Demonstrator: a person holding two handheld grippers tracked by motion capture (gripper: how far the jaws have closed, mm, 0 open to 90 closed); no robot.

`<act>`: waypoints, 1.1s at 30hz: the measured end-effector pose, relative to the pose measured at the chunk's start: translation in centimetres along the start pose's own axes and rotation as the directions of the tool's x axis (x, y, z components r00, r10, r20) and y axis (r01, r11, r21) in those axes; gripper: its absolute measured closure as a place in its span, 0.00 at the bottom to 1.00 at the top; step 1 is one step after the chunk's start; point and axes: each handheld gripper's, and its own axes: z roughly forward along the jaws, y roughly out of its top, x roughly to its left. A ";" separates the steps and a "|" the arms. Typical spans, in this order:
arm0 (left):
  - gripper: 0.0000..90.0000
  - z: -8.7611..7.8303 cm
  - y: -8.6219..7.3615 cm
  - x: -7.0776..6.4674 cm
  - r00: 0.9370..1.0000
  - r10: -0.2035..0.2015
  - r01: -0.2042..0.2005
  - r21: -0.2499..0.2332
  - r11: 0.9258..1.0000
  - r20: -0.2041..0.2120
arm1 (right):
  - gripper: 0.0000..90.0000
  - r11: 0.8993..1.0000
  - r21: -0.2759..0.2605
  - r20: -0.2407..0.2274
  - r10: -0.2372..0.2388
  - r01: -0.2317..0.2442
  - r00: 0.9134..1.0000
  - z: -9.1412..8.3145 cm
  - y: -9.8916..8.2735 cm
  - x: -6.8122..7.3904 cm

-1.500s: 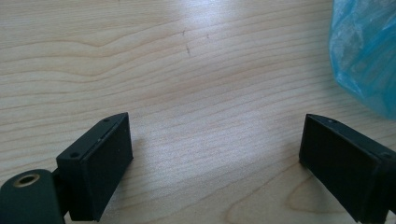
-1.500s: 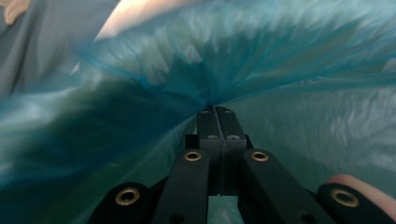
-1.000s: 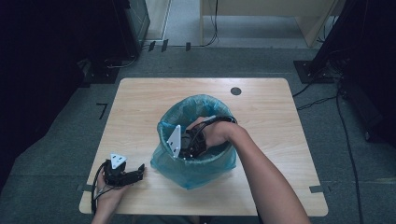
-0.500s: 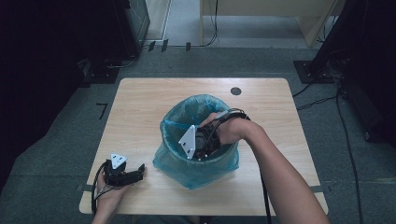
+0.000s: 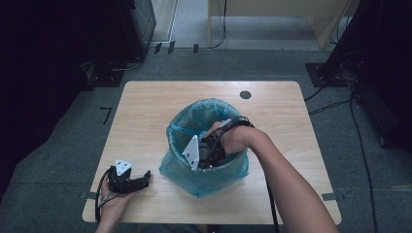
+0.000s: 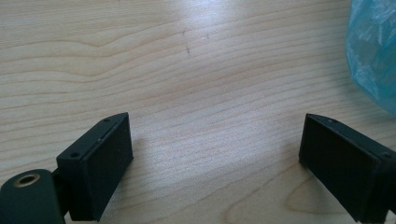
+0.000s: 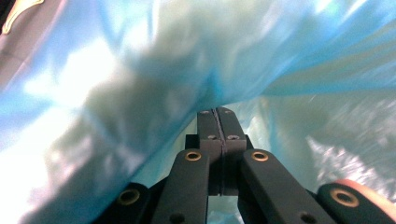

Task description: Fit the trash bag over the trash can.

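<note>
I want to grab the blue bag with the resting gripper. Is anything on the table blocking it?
Nothing visible. The left gripper rests open on the table, and bare wood lies between its fingers and the blue bag off to one side.

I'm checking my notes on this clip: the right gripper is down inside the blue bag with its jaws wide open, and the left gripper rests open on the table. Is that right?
Not quite. The right gripper is inside the blue bag, but its jaws are shut tight together, as the right gripper view shows. The left gripper does rest open on the table.
</note>
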 end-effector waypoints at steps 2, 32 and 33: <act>0.10 0.0 0.0 0.0 1.000 0.000 0.000 0.000 1.000 0.000 | 1.00 1.000 -0.005 0.012 -0.006 0.006 1.000 -0.2 0.4 -0.3; 0.10 0.0 0.0 0.0 1.000 0.005 -0.005 0.000 1.000 0.004 | 1.00 0.996 0.088 0.164 -0.017 0.002 0.986 1.7 0.5 -6.6; 0.10 0.0 0.0 0.0 1.000 0.005 -0.005 0.000 1.000 0.004 | 1.00 0.995 0.095 0.169 -0.008 -0.008 0.986 1.7 0.3 -6.7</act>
